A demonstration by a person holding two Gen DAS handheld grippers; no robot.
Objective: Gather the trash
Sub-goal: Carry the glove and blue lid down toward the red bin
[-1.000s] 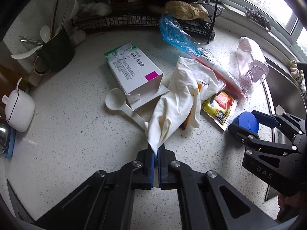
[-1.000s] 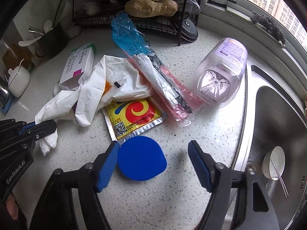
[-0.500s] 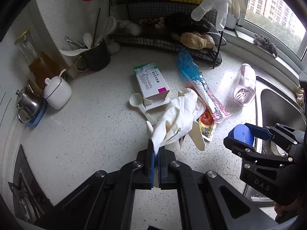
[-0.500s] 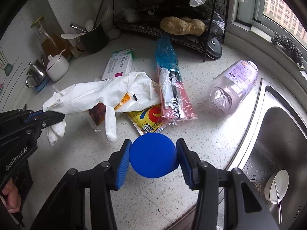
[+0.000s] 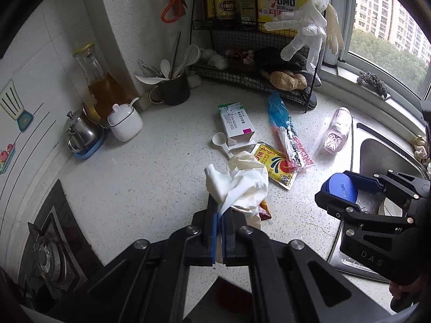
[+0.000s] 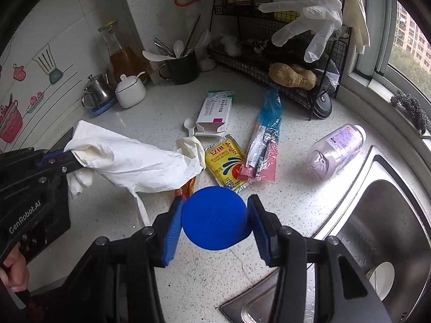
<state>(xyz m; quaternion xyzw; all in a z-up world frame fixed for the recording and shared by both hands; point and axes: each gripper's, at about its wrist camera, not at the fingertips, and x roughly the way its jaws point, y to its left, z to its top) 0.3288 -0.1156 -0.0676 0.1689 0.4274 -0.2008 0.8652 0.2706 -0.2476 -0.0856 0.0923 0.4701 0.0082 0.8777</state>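
Observation:
My left gripper (image 5: 218, 210) is shut on a white rubber glove (image 5: 242, 180), which hangs crumpled from the jaws above the counter. In the right wrist view the glove (image 6: 134, 161) stretches rightward from that gripper (image 6: 62, 158). An orange wrapper (image 6: 186, 188) shows beneath the glove. My right gripper (image 6: 214, 215) is shut on a round blue lid (image 6: 214, 220), lifted off the counter near the sink; the lid (image 5: 340, 191) also shows in the left wrist view. A yellow sachet (image 5: 277, 167), a white box (image 5: 237, 123), a blue-pink wrapper (image 5: 288, 137), a plastic spoon (image 5: 222, 141) and a clear bottle (image 5: 338, 130) lie on the counter.
A steel sink (image 6: 377, 215) with a small dish lies to the right. At the back stand a wire rack (image 5: 256, 75) with gloves draped on it, a dark mug of utensils (image 5: 172, 91), a white pot (image 5: 125, 122) and a kettle (image 5: 80, 134). A gas stove (image 5: 45, 242) is at the left.
Both grippers rose well above the counter. The glove came up off the sachet and other litter. The right jaws closed on the blue lid and lifted it.

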